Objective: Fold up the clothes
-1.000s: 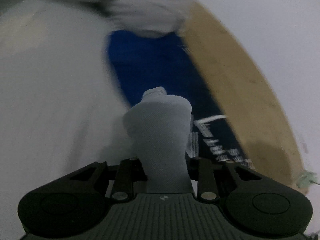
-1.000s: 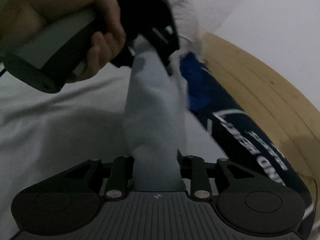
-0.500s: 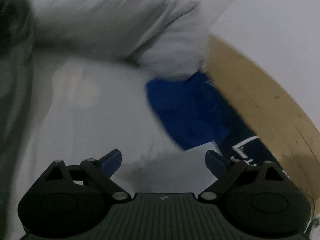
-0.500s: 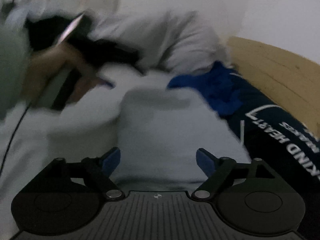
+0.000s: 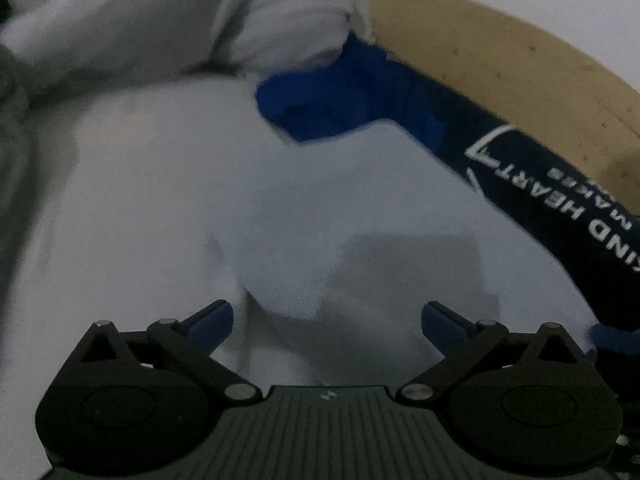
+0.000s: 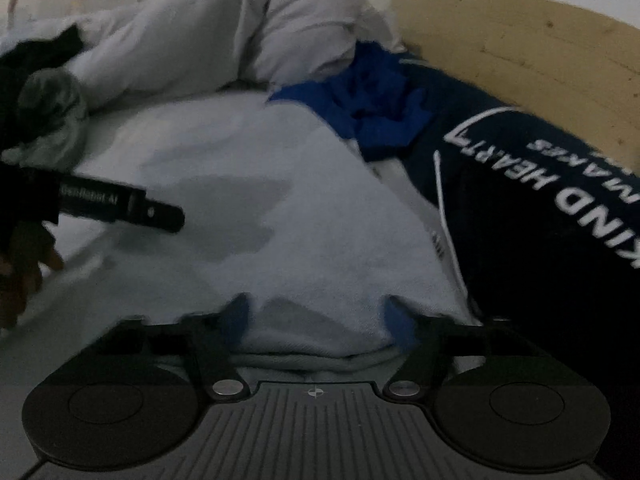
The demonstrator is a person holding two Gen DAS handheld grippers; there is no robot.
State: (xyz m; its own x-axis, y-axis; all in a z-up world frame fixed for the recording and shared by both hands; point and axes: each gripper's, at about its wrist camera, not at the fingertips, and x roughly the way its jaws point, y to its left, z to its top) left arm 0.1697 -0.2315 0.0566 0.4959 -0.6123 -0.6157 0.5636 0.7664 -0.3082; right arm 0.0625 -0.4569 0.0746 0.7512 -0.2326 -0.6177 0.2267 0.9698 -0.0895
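While both jaws stand spread wide with nothing between them, the left gripper (image 5: 326, 316) and right gripper (image 6: 318, 314) hover over the pale grey garment (image 6: 280, 216) at frame centre, a navy printed garment (image 6: 540, 216) at right.

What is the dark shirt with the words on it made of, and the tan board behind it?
The dark shirt looks like soft, matte knit cloth, probably cotton: it sags and creases, and the white letters look printed on. The tan board looks like bare, pale wood, with faint grain lines and small dark knots. Dim light leaves both a guess.
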